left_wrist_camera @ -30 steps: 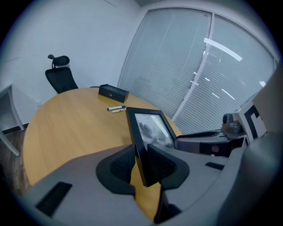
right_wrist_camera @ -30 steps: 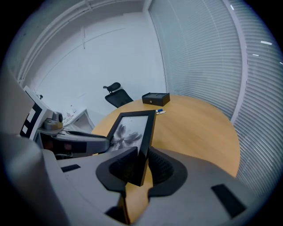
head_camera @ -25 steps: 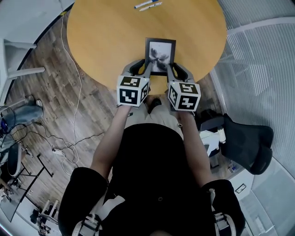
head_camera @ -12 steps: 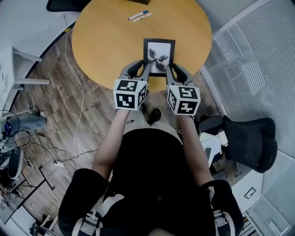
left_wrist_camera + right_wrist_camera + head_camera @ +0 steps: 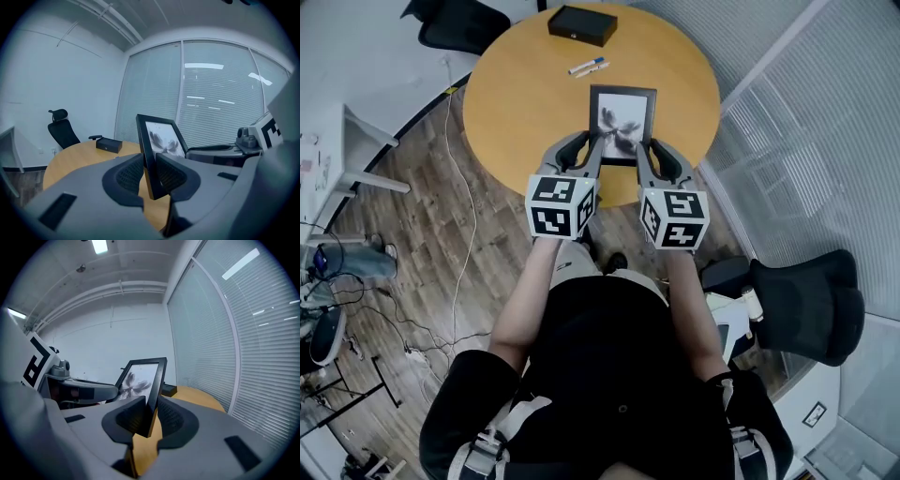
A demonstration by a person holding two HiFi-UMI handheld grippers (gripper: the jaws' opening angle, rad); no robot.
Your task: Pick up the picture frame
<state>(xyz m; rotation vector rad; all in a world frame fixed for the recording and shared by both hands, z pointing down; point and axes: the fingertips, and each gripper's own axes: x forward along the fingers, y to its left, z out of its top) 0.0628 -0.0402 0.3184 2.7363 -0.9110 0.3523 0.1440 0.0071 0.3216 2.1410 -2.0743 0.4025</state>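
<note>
A black picture frame (image 5: 622, 120) with a grey flower print hangs in the air above the round wooden table (image 5: 516, 103), tilted up. My left gripper (image 5: 592, 152) is shut on its left lower edge, and my right gripper (image 5: 648, 156) grips its right lower edge. In the left gripper view the frame (image 5: 159, 139) stands edge-on between the ribbed pads (image 5: 131, 174). In the right gripper view the frame (image 5: 140, 377) sits likewise between the pads (image 5: 169, 416). The right jaws have just been opening a little, with the frame's edge still between them.
On the table's far side lie a flat black box (image 5: 581, 24) and two pens (image 5: 589, 67). A black office chair (image 5: 811, 300) stands at my right, another (image 5: 455, 23) beyond the table. Window blinds run along the right. Cables (image 5: 455, 187) trail over the wooden floor at the left.
Both grippers have risen together with the frame, which has left the tabletop. The table has dropped farther below, and the black box has come into view.
</note>
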